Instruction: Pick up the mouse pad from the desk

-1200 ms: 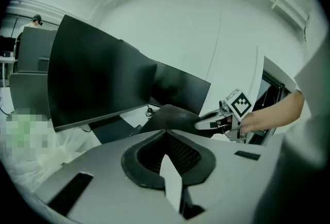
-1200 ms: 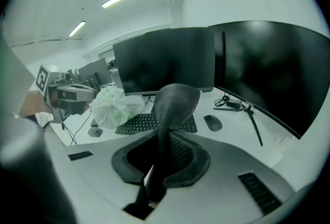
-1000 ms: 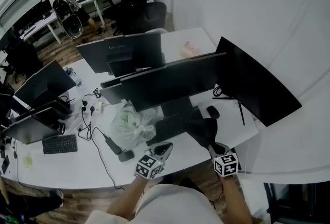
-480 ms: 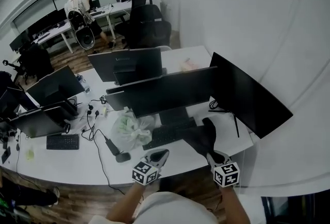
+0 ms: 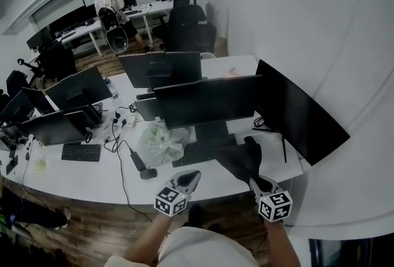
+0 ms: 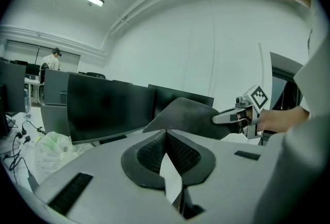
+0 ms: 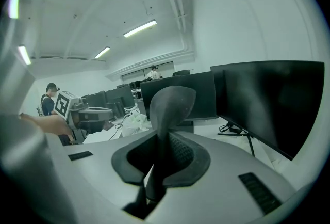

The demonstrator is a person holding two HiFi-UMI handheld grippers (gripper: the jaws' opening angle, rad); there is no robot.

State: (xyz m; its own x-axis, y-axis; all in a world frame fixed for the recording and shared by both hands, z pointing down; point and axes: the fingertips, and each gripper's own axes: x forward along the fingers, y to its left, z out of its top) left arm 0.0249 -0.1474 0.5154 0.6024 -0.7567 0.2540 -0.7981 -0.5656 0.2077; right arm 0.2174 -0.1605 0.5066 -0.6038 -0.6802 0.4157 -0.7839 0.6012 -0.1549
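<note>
The black mouse pad (image 5: 242, 160) hangs clear of the white desk (image 5: 92, 179), bent upward, with my right gripper (image 5: 254, 180) shut on its near edge. In the right gripper view the mouse pad (image 7: 172, 107) rises from between the closed jaws of that gripper (image 7: 161, 138). My left gripper (image 5: 191, 175) hovers over the desk's front edge to the left, apart from the pad. In the left gripper view its jaws (image 6: 166, 135) meet with nothing between them, and the mouse pad (image 6: 188, 117) shows beyond, held by the right gripper (image 6: 227, 116).
Monitors (image 5: 206, 99) stand in a row across the desk, with a large curved one (image 5: 298, 113) at the right. A keyboard (image 5: 198, 152), a crumpled plastic bag (image 5: 159, 140) and a mouse (image 5: 148, 173) lie near the front. A person (image 5: 112, 0) sits at a far desk.
Both grippers have risen from the desk's front edge. The mouse pad has come up with the right gripper and now curls above the desk.
</note>
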